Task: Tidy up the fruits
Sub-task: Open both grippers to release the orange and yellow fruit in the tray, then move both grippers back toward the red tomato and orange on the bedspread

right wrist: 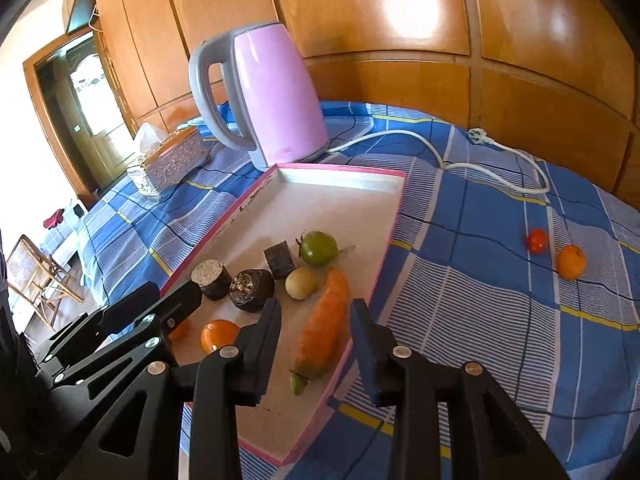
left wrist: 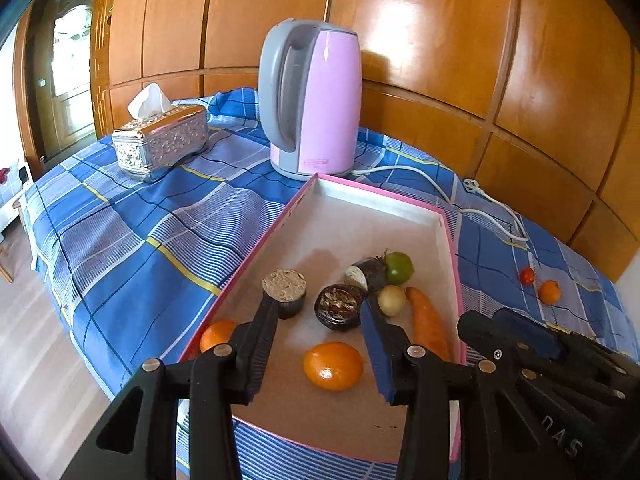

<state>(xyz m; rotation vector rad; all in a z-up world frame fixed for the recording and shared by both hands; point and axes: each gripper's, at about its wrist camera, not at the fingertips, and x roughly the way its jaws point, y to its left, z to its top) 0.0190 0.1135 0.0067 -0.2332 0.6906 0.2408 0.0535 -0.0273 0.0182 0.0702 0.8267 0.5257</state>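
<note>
With two fruits loose on the table [right wrist: 480, 312], I log:
Targets: red tomato [right wrist: 536, 240], small orange [right wrist: 571, 261], outside tray [right wrist: 384, 256].
Nearer: right gripper [right wrist: 316, 316], spread, empty.
Left gripper [left wrist: 320, 312]: spread, empty.

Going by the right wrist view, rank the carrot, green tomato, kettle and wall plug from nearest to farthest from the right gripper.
1. Carrot: in the tray, between the right gripper's open fingers.
2. Green tomato: mid-tray, beyond the carrot.
3. Kettle: on the cloth past the tray's far end, left of centre.
4. Wall plug: far right, by the wooden wall.
</note>
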